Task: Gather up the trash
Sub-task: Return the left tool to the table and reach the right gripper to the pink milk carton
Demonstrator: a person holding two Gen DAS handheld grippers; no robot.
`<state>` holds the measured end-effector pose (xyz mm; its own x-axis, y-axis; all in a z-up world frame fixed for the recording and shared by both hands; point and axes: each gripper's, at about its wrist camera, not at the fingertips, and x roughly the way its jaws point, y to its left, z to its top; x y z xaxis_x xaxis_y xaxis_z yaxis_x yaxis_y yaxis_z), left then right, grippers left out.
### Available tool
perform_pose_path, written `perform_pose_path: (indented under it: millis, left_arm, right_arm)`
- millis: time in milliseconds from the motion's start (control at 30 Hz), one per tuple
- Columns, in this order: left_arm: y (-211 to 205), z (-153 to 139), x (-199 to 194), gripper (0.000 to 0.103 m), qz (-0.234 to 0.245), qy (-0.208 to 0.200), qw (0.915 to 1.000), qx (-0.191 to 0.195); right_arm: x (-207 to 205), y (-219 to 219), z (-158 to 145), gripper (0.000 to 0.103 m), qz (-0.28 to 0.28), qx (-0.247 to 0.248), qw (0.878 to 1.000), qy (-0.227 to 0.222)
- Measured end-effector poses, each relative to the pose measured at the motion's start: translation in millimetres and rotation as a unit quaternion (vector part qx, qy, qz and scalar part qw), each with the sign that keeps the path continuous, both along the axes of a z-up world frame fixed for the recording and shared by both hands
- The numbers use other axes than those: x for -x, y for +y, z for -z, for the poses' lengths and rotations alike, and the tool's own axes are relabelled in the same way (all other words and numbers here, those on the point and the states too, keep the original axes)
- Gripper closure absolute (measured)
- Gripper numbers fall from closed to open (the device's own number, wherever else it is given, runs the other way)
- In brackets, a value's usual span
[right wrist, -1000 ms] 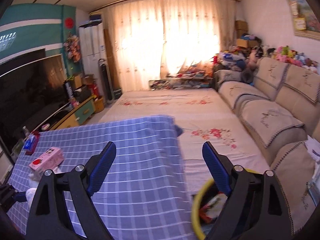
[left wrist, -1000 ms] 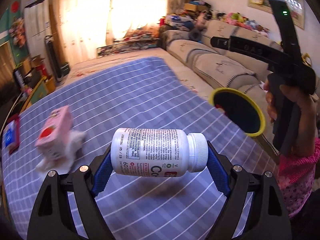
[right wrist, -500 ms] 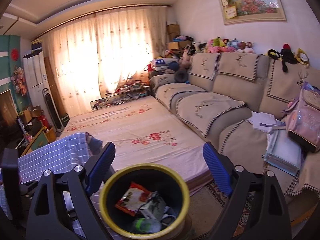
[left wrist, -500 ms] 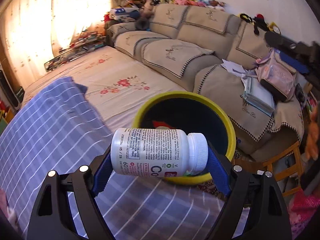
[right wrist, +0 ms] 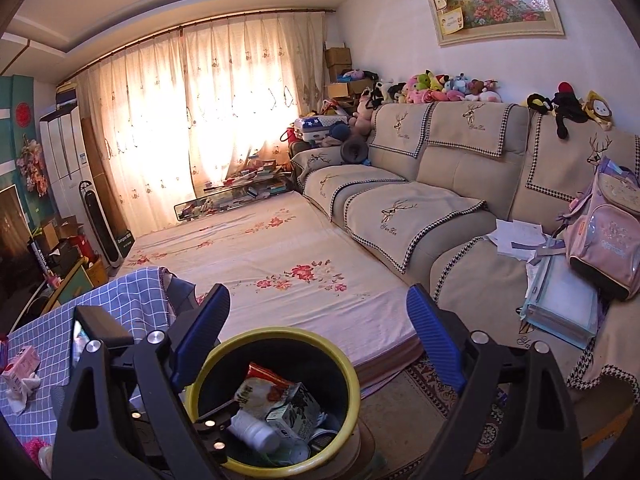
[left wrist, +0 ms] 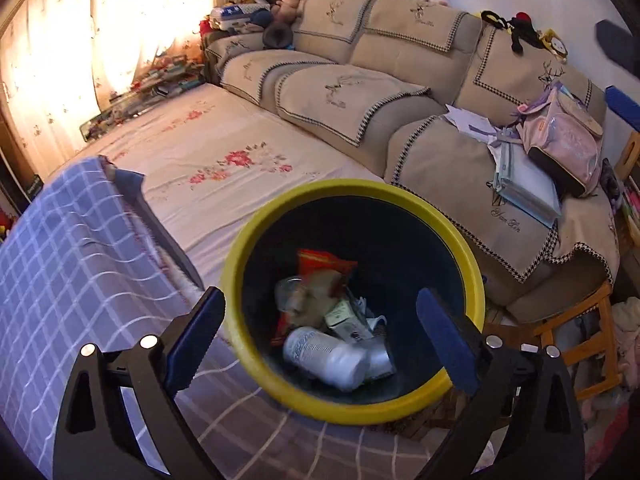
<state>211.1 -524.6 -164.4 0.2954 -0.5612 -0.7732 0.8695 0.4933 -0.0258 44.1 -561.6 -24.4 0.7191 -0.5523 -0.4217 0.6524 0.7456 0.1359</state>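
White and capped, a pill bottle (left wrist: 325,357) lies on its side in the yellow-rimmed bin (left wrist: 256,240), atop a red wrapper (left wrist: 324,263) and a small carton (left wrist: 347,319). Above the bin, the left gripper (left wrist: 320,332) hangs with jaws that have just been opening, now wide and empty. Over the bin's near rim, the right gripper (right wrist: 318,330) also gapes, holding nothing.

yellow rim on the bin (left wrist: 460,236), dark navy inside. a white bottle (left wrist: 324,354) lies among the trash with a red-orange wrapper (left wrist: 324,262). each tool has blue pads (left wrist: 446,340) on black arms. the counter (left wrist: 60,280) wears lilac-blue cloth with white checks. the sofa (right wrist: 460,172) is beige, houndstooth-trimmed; a pink backpack (right wrist: 608,232) sits there.
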Motion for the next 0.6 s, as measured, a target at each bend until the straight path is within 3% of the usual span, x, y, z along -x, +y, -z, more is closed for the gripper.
perform_pose_path:
  millis: [200, 333, 467, 600]
  left_arm:
    - [91.3, -50.0, -0.9, 0.006, -0.046, -0.021, 0.9959, 0.076]
    - [175.5, -77.0, -8.7, 0.006, -0.112, -0.046, 0.9859, 0.116]
    - [271.5, -88.1, -22.6, 0.005, -0.197, -0.064, 0.9684, 0.139]
    - [349.4, -85.7, -38.6, 0.005, -0.276, -0.095, 0.9473, 0.131]
  right_arm:
    - [-23.3, 23.6, -2.2, 0.018, -0.033, 0.005, 0.999, 0.005]
    - [-49.7, 47.4, -2.6, 0.017, -0.068, 0.006, 0.998, 0.012]
    - [-84.8, 78.6, 1.1, 0.017, -0.115, 0.001, 0.993, 0.026]
    - [-120.1, 114.1, 4.5, 0.017, -0.161, 0.000, 0.986, 0.043]
